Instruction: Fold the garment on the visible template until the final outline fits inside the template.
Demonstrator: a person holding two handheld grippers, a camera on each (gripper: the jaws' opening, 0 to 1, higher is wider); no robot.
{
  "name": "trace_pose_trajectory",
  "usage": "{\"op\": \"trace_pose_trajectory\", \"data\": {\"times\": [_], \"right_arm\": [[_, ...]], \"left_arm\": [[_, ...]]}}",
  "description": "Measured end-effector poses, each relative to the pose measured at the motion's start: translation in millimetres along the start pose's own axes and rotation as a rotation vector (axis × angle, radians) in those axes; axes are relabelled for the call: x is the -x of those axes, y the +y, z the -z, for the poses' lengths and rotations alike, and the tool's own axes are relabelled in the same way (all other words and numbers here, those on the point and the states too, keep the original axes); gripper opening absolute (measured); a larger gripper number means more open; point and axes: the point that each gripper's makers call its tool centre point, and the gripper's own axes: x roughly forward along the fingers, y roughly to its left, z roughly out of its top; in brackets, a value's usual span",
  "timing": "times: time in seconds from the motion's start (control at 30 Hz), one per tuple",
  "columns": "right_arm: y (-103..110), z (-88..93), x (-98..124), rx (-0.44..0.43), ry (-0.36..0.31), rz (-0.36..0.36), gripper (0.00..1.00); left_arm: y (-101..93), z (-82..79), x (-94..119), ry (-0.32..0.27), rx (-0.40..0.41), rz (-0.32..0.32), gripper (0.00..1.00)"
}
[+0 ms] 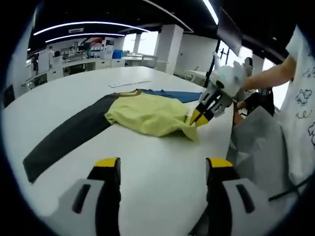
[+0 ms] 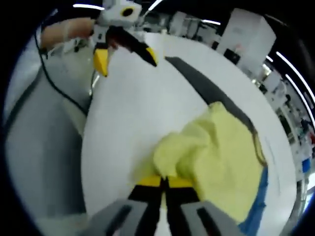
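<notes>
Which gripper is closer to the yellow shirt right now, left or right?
Right. The right gripper is shut on the yellow shirt's near edge. The left gripper is open, back over bare table, apart from the shirt.

We see a white table (image 1: 147, 157) with a rounded edge, and in the right gripper view its pale top (image 2: 133, 113) curves away toward a grey floor. A grey chair (image 1: 258, 142) stands at the table's near right edge. Beyond the table we see white columns (image 1: 167, 46), bright windows (image 1: 142, 42) and curved ceiling light strips (image 1: 83, 24). Cluttered workbenches (image 1: 83, 56) line the far left wall. A thin white strip (image 1: 129, 83) lies flat on the far tabletop.
</notes>
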Motion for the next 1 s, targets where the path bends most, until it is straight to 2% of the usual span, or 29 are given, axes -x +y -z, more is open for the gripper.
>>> {"op": "trace_pose_trajectory", "data": {"times": [0.07, 0.17, 0.33, 0.53, 0.77, 1.0], "right_arm": [[-5, -8.8, 8, -0.054, -0.029, 0.002, 0.0], [-16, -25.4, 22, -0.083, -0.068, 0.014, 0.0], [-49, -61.0, 42, -0.182, -0.184, 0.046, 0.0], [-81, -91.3, 55, -0.304, -0.291, 0.072, 0.0], [-104, -104.4, 52, -0.326, -0.312, 0.089, 0.0], [-143, -111.0, 28, -0.372, -0.309, 0.151, 0.0]], "left_arm": [[-1.2, -0.7, -2, -0.003, 0.003, 0.006, 0.67], [-3.3, -2.4, -6, -0.007, 0.003, 0.014, 0.66], [-5.8, -4.5, -11, -0.006, -0.005, 0.027, 0.64], [-7.6, -6.2, -14, -0.011, -0.004, 0.034, 0.61], [-10.9, -4.6, -17, -0.008, -0.003, 0.041, 0.6], [-11.2, -8.2, -23, -0.013, 0.0, 0.04, 0.56]]}}
